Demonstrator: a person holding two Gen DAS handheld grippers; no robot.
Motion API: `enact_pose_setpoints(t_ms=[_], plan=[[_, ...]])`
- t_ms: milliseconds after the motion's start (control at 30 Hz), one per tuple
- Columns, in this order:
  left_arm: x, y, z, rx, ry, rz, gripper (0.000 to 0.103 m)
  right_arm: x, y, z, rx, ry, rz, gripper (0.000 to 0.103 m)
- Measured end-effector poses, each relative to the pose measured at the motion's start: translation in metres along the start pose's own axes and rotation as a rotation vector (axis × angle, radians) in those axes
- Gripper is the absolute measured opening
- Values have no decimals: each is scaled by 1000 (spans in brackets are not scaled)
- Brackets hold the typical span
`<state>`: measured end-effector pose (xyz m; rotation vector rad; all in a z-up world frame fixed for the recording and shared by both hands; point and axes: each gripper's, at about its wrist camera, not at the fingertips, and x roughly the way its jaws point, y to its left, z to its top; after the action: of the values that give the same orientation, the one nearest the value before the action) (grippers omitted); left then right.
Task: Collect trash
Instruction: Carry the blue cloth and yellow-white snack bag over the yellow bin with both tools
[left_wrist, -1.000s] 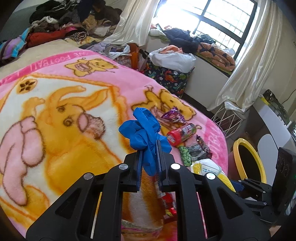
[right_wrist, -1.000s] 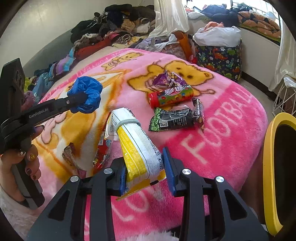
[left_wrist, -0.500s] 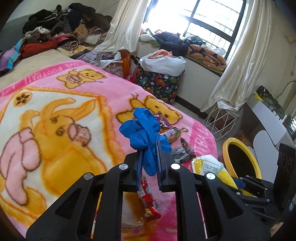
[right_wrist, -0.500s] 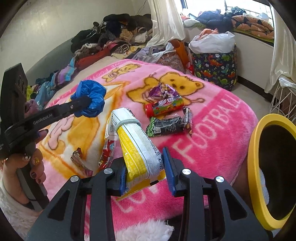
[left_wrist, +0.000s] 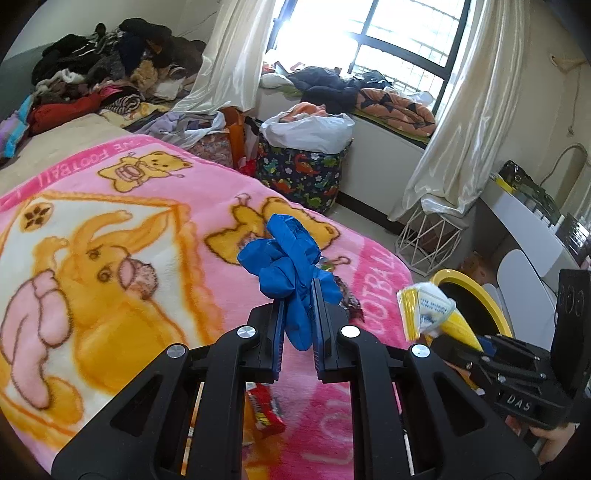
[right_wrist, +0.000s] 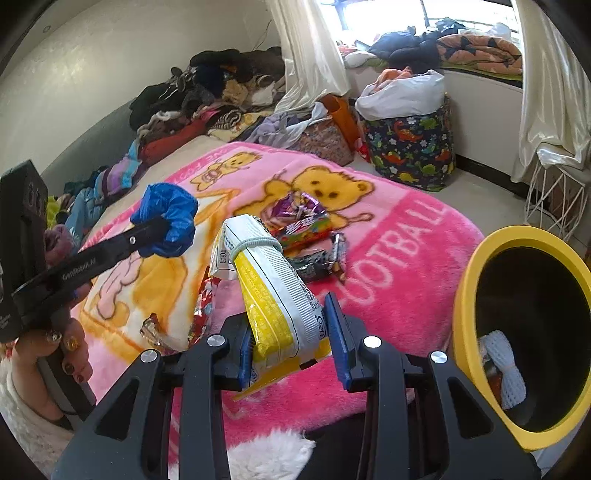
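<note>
My left gripper (left_wrist: 297, 295) is shut on a crumpled blue glove (left_wrist: 288, 258) and holds it above the pink blanket (left_wrist: 110, 229); the glove also shows in the right wrist view (right_wrist: 168, 221). My right gripper (right_wrist: 291, 328) is shut on a yellow and white snack bag (right_wrist: 273, 291), held above the blanket's edge, left of the yellow-rimmed trash bin (right_wrist: 524, 332). The bag (left_wrist: 428, 310) and bin (left_wrist: 469, 295) also show in the left wrist view. Several wrappers (right_wrist: 306, 229) and a red packet (left_wrist: 264, 410) lie on the blanket.
A white net item (right_wrist: 502, 365) lies inside the bin. A dinosaur-print basket (left_wrist: 303, 166) and a white wire stand (left_wrist: 428, 236) stand on the floor beyond the bed. Clothes (left_wrist: 110, 74) pile up at the bed's far end.
Both grippers have pulled back and swung right with their loads. The bin has come nearer and fuller into the right wrist view. The wrappers on the blanket have not moved.
</note>
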<state>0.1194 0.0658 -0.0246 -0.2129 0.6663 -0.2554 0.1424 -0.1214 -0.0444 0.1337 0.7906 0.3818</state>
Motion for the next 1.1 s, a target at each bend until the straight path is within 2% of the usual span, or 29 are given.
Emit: enact_pose_setpoints(t_ms=[1100], plan=[[21,-87,-7,157,49,-126,8,-49,-91,0,222,-114,-100,32]])
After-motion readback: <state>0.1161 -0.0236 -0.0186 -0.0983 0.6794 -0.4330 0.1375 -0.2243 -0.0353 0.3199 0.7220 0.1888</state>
